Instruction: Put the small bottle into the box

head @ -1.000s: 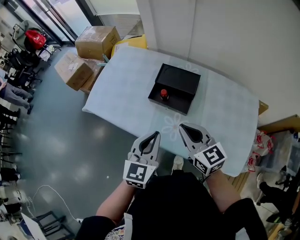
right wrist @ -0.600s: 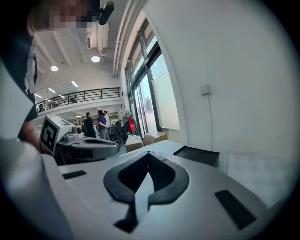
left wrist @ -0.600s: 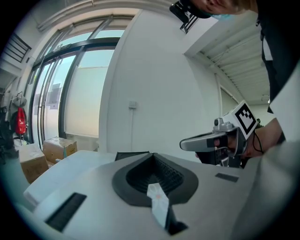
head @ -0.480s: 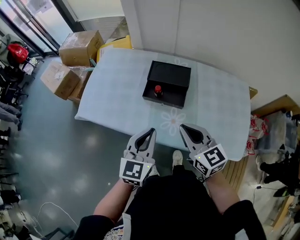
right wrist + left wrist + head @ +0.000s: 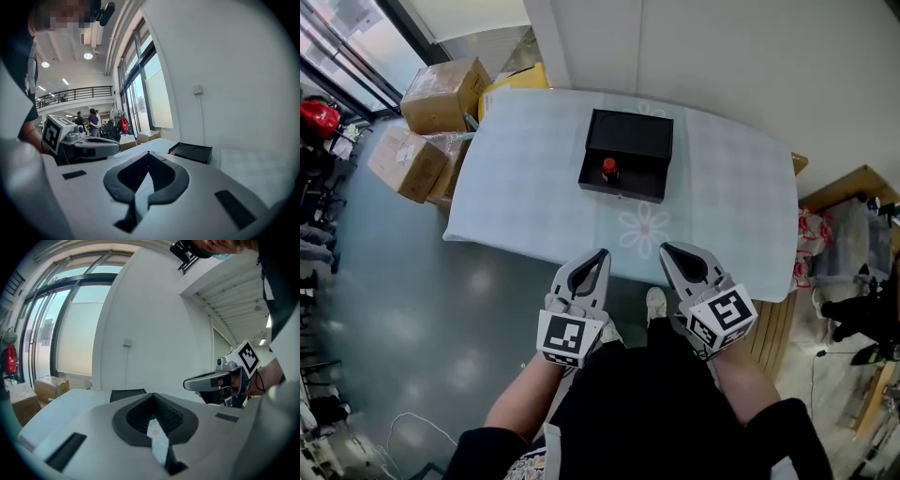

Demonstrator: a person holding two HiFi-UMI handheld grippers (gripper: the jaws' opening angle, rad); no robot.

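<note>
The bottle (image 5: 607, 167) was shown standing inside the box (image 5: 630, 137) on the table (image 5: 727, 206), which had receded farther off while the left gripper (image 5: 601, 253) and right gripper (image 5: 665, 247) were kept fully closed and empty near the body; placement was judged complete.

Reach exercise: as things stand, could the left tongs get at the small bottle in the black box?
Probably not without stepping forward: the left tongs, shut, are held close to the person's body, well back from the small bottle. Nothing blocks the way; the black box is open on top.
</note>
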